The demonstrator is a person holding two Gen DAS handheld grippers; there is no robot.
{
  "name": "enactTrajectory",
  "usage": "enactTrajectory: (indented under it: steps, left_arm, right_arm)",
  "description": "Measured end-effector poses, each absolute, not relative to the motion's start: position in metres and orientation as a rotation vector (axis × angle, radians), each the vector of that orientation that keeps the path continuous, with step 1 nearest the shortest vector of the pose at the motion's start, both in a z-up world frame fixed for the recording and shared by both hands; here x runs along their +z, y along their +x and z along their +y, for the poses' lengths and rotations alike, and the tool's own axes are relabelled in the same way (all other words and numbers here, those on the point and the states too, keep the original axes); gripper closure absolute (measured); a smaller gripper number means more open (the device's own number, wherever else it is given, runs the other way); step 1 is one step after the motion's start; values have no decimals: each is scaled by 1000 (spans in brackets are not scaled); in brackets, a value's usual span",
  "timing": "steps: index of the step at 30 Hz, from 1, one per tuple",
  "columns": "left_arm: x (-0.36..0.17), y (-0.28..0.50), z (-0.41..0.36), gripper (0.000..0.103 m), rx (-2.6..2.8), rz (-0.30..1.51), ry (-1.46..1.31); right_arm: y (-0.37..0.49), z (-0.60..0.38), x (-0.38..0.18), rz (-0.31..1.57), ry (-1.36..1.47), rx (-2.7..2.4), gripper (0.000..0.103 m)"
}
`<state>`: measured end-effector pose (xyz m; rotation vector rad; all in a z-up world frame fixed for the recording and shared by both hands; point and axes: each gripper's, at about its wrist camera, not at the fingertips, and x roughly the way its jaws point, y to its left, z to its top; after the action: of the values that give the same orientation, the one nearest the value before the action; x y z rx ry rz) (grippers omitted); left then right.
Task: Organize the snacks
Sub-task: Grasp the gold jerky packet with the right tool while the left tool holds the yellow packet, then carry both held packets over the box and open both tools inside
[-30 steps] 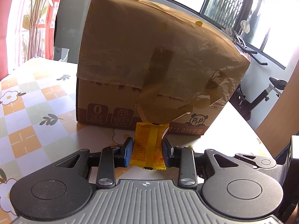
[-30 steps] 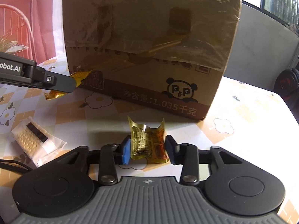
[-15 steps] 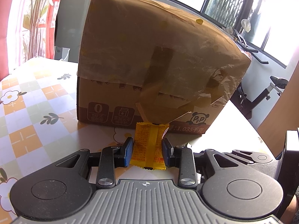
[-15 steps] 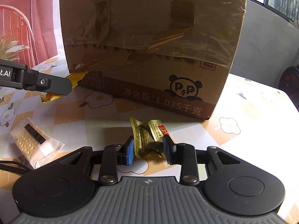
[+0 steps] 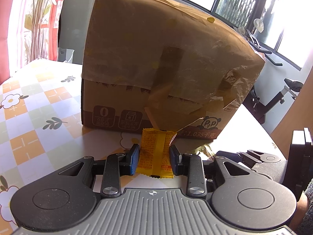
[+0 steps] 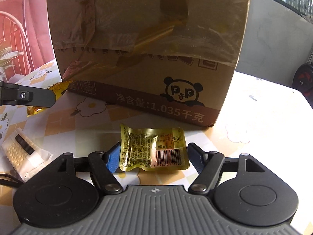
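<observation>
Jaws of my right gripper (image 6: 153, 154) are opening around the gold packet (image 6: 153, 149) on the table (image 6: 254, 117); my left gripper (image 5: 154, 157) clamps the orange packet (image 5: 155, 152) near the box (image 5: 156, 68).

Left gripper (image 5: 154, 156): angled down, jaws narrow, both blue pads clamped on a packet's sides. Right gripper (image 6: 153, 157): angled down, jaws opening, wide apart; left pad at a pouch's edge, right pad clear of it. A sleeve (image 5: 308, 205) shows behind the right gripper.

Black gripper (image 6: 154, 152), blue pads (grey sleeve, maybe).
</observation>
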<state>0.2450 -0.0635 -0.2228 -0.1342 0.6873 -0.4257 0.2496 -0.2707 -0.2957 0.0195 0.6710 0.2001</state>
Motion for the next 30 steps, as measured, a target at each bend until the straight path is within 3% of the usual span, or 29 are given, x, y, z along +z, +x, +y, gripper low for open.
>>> enactTrajectory:
  steps: [8, 9, 13, 14, 15, 30]
  left_arm:
    - [-225, 245, -67, 68, -431, 697, -126]
    - [-224, 244, -67, 68, -431, 697, -126]
    - [-224, 244, -66, 68, -428, 696, -124]
    - [-224, 244, -66, 68, -428, 696, -123]
    - [-224, 244, -67, 68, -428, 697, -123]
    - [-220, 240, -70, 68, -441, 679, -113]
  right_arm:
    - [251, -271, -295, 669, 12, 206, 24]
    - [251, -271, -295, 672, 9, 206, 32]
    - [243, -267, -288, 635, -9, 219, 48]
    - [240, -265, -285, 616, -17, 226, 65]
    - [238, -263, -281, 603, -19, 244, 103]
    - [221, -282, -262, 589, 95, 276, 103]
